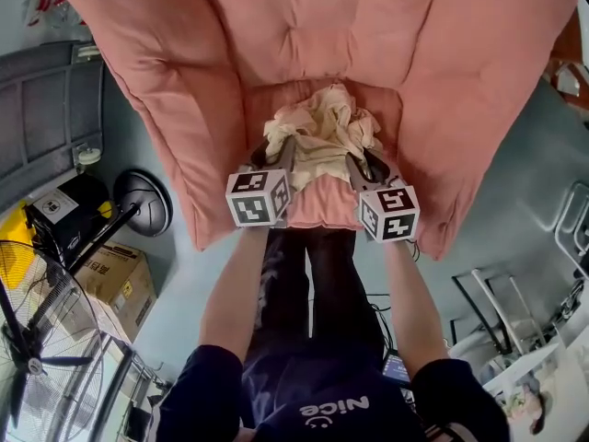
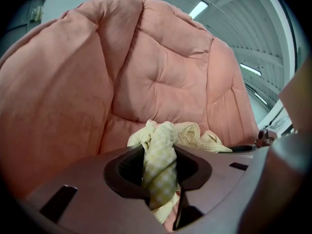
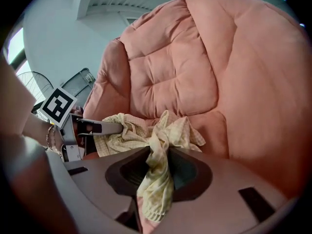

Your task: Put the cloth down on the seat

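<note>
Left tool (image 1: 278, 150) and right tool (image 1: 361, 166) show side by side in the head view, each clamped on one end of the cloth (image 1: 322, 127). The cloth is pale yellow and bunched between them over the seat (image 1: 317, 212) of a pink chair (image 1: 304, 26), close to the foot of its back cushion. Whether the heap rests on the seat or hangs just above it I cannot tell. The floor (image 1: 189, 274) around the chair is grey-blue. On the left stand a fan (image 1: 28, 330), a cardboard box (image 1: 115, 284) and a round black base (image 1: 147, 201). On the right stands a white frame (image 1: 502, 307).

In the left gripper view, the jaws are closed on a twisted, checked fold of cloth (image 2: 161, 165). This fold runs up between them, and the rest is heaped just beyond. The chair's padded back (image 2: 156, 77) fills most of the picture. Above it is a ribbed ceiling with strip lights (image 2: 200, 8).

In the right gripper view, the jaws pinch another fold (image 3: 157, 172), whose end hangs down below them. The heap spreads to the left, where the left tool (image 3: 100, 127) holds it. Behind are a white wall (image 3: 63, 38), the fan (image 3: 35, 84) and the pink back (image 3: 180, 67).
</note>
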Action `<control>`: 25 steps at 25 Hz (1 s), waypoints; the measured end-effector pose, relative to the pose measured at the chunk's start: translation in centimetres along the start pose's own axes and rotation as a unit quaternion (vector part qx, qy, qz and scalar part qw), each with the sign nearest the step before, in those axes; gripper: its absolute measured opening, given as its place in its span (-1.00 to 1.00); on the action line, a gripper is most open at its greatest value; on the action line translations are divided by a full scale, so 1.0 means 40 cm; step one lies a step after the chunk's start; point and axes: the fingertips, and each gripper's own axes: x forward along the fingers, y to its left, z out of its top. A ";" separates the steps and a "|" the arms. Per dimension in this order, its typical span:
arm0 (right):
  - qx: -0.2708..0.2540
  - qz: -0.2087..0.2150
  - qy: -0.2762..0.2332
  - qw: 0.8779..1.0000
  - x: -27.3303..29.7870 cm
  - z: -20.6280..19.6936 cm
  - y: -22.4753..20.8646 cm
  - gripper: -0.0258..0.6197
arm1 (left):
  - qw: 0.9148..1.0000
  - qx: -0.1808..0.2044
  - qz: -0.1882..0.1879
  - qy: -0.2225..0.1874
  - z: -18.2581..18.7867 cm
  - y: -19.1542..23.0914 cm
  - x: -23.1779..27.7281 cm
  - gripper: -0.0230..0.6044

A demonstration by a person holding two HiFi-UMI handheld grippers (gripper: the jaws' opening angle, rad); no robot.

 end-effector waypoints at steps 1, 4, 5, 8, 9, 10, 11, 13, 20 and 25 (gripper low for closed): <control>0.008 -0.002 0.001 1.000 0.008 -0.013 -0.004 -0.61 | 1.000 -0.011 0.003 0.001 -0.012 0.008 0.008 -0.45; 0.018 -0.009 0.012 1.000 0.035 -0.061 -0.010 -0.55 | 1.000 -0.019 0.015 0.008 -0.051 0.031 0.034 -0.44; 0.017 -0.010 0.020 1.000 0.044 -0.080 -0.012 -0.54 | 1.000 -0.018 0.019 0.012 -0.067 0.038 0.043 -0.44; 0.012 -0.006 0.046 0.999 0.072 -0.139 -0.017 -0.49 | 0.999 -0.013 0.026 0.028 -0.112 0.051 0.067 -0.43; 0.011 -0.004 0.052 0.999 0.079 -0.156 -0.020 -0.49 | 0.999 -0.008 0.025 0.033 -0.125 0.053 0.073 -0.43; 0.009 -0.003 0.058 0.998 0.086 -0.170 -0.023 -0.48 | 0.999 0.001 0.022 0.036 -0.136 0.053 0.078 -0.43; 0.007 -0.004 0.062 0.998 0.092 -0.181 -0.028 -0.48 | 0.999 0.010 0.018 0.040 -0.144 0.052 0.084 -0.43; -0.003 -0.008 0.070 0.998 0.105 -0.196 -0.036 -0.45 | 0.999 0.022 0.014 0.044 -0.157 0.053 0.095 -0.41; 0.017 -0.025 0.086 0.996 0.109 -0.181 -0.005 -0.24 | 0.998 0.026 0.011 0.054 -0.130 0.032 0.069 -0.01; 0.037 -0.054 0.105 0.992 -0.008 -0.164 0.055 -0.20 | 0.998 0.019 0.012 0.055 -0.099 0.003 -0.067 0.07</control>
